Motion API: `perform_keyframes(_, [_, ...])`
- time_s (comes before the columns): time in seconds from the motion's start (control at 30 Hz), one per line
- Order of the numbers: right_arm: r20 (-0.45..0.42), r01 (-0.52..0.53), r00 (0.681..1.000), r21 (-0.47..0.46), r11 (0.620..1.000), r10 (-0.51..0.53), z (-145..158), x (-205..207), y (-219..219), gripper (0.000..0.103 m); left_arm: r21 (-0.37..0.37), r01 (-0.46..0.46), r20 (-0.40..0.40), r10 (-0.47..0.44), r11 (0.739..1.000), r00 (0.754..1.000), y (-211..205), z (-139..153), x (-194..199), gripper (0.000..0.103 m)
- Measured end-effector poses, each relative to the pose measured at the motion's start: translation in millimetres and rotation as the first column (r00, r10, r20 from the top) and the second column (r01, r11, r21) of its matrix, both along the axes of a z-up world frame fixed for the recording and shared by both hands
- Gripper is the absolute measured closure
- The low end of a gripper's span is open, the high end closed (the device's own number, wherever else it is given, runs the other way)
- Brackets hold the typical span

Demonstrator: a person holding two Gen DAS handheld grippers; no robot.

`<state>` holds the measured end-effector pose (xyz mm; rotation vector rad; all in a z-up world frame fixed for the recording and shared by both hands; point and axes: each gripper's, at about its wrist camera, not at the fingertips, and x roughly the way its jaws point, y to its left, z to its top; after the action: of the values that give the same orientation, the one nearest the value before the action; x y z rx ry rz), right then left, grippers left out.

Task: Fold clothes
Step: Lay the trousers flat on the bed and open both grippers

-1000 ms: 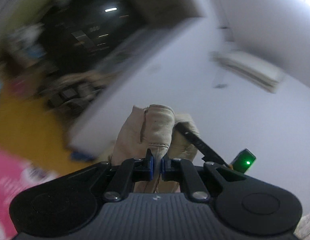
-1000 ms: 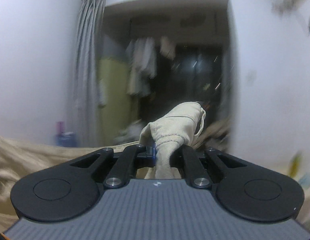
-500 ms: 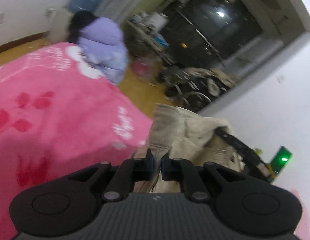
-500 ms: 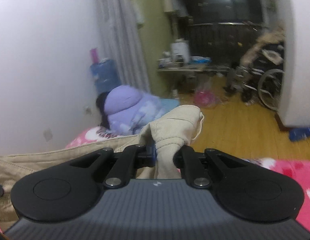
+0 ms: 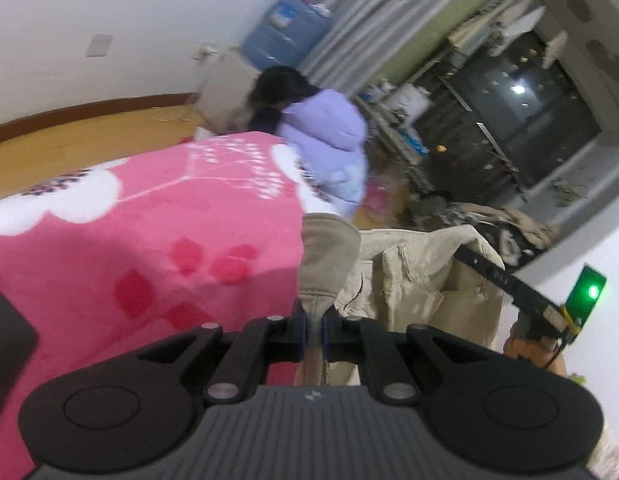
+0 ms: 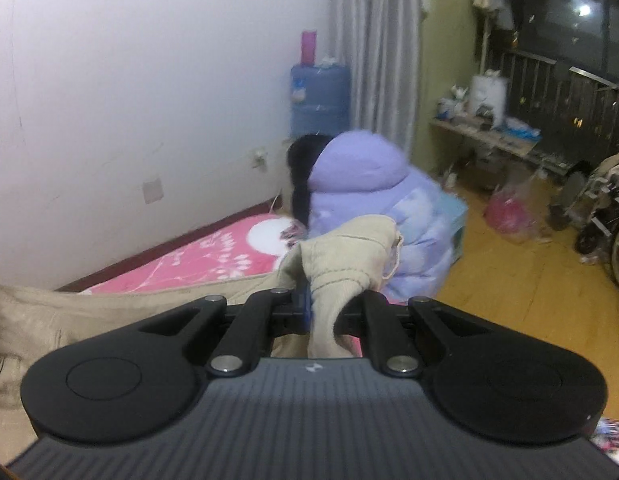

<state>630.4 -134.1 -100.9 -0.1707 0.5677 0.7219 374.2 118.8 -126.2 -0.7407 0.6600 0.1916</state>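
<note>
beige garment [image 5: 409, 268] held up between both grippers, one bunched edge in each. left gripper [image 5: 313, 330] pinching a folded hem of it, cloth sticking up past the fingertips and the rest hanging off to its right. right gripper [image 6: 321, 312] clamped on another wad of the same beige cloth [image 6: 349, 256], a thin drawstring dangling on the right side of the wad; the rest of the fabric trails away to its lower left. both sets of jaws have just eased a touch wider but are near closed, cloth squeezed between the pads.

in the left wrist view the other gripper's black finger [image 5: 493, 272] shows to the right, poking into the garment, with a green lit module [image 5: 587, 294] beside it.

below and ahead of the grippers: bed with pink floral blanket [image 5: 129, 240]. beyond the far edge of the bed, a person in a lilac puffy jacket [image 6: 369, 200], dark hair, bent over. further out: blue water jug [image 6: 319, 96] against the white wall, grey curtain [image 6: 381, 40], yellow wood floor [image 6: 529, 280], cluttered low shelf [image 6: 489, 136], dark window behind railing, wheelchair at far right edge. view a bit motion blurred.
</note>
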Motion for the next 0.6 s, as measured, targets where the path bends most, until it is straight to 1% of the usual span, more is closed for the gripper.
perform_keyframes(0.03, [-0.034,-0.003,0.999,-0.029,1.000,0.002,-14.1,4.5,9.3,0.093,0.018,-0.005,-0.023,0.006,1.000,1.000,2.0,-9.1,1.6,0.089])
perform_keyframes(0.07, [-0.099,-0.011,0.995,-0.073,0.997,0.003,-32.0,11.7,20.4,0.089,0.042,-0.011,-0.053,0.013,0.999,0.999,3.6,-21.0,3.0,0.077])
perform_keyframes(0.1, [-0.178,-0.021,0.984,-0.132,0.991,-0.003,-52.1,20.7,33.3,0.077,0.061,-0.004,-0.098,0.010,0.998,0.995,5.7,-36.2,6.3,0.059])
perform_keyframes(0.13, [-0.250,-0.026,0.968,-0.212,0.977,-0.029,-72.0,27.1,44.7,0.061,0.078,0.007,-0.146,0.005,0.997,0.989,7.8,-52.1,10.2,0.053])
perform_keyframes(0.17, [-0.307,-0.017,0.948,-0.320,0.947,-0.087,-91.5,31.6,54.7,0.056,0.076,0.019,-0.202,-0.003,0.997,0.979,10.4,-66.1,13.0,0.050])
perform_keyframes(0.2, [-0.323,0.003,0.935,-0.407,0.914,-0.147,-104.4,32.5,60.4,0.055,0.068,0.030,-0.259,-0.011,0.997,0.966,13.2,-79.6,15.4,0.051])
perform_keyframes(0.23, [-0.316,0.023,0.933,-0.427,0.904,-0.173,-105.5,28.5,59.3,0.055,0.059,0.041,-0.315,-0.020,0.997,0.949,16.0,-93.1,17.8,0.051])
perform_keyframes(0.27, [-0.306,0.042,0.933,-0.429,0.902,-0.190,-103.6,23.3,56.4,0.055,0.042,0.034,-0.338,-0.018,0.999,0.941,19.6,-98.3,15.7,0.051])
perform_keyframes(0.3, [-0.298,0.059,0.934,-0.409,0.911,-0.195,-96.0,17.7,50.4,0.052,0.024,0.023,-0.351,-0.013,0.999,0.936,23.4,-101.2,12.3,0.050])
perform_keyframes(0.33, [-0.287,0.081,0.937,-0.378,0.922,-0.200,-84.1,11.0,41.4,0.045,0.019,0.016,-0.345,-0.009,1.000,0.939,26.2,-99.1,8.4,0.050])
perform_keyframes(0.37, [-0.275,0.108,0.938,-0.344,0.933,-0.210,-70.3,3.0,29.0,0.042,0.018,0.011,-0.333,-0.004,1.000,0.943,28.6,-95.6,4.4,0.046])
perform_keyframes(0.4, [-0.264,0.139,0.938,-0.308,0.941,-0.225,-56.0,-5.7,15.4,0.036,0.022,0.006,-0.328,0.002,1.000,0.945,29.9,-90.0,0.5,0.042])
perform_keyframes(0.43, [-0.263,0.176,0.932,-0.268,0.947,-0.248,-41.8,-16.2,-0.1,0.032,0.029,0.001,-0.325,0.008,1.000,0.946,30.9,-83.8,-3.4,0.040])
perform_keyframes(0.5, [-0.293,0.237,0.911,-0.207,0.949,-0.291,-17.3,-36.8,-30.0,0.029,0.012,-0.006,-0.331,0.010,1.000,0.944,33.3,-72.8,-8.6,0.040])
perform_keyframes(0.53, [-0.310,0.263,0.897,-0.195,0.945,-0.314,-9.0,-46.9,-44.6,0.029,-0.003,-0.008,-0.335,0.007,1.000,0.942,33.3,-66.8,-11.0,0.040])
perform_keyframes(0.6, [-0.332,0.306,0.871,-0.212,0.928,-0.363,11.1,-70.2,-65.0,0.029,-0.035,-0.003,-0.332,-0.009,0.999,0.943,35.6,-52.8,-12.6,0.040])
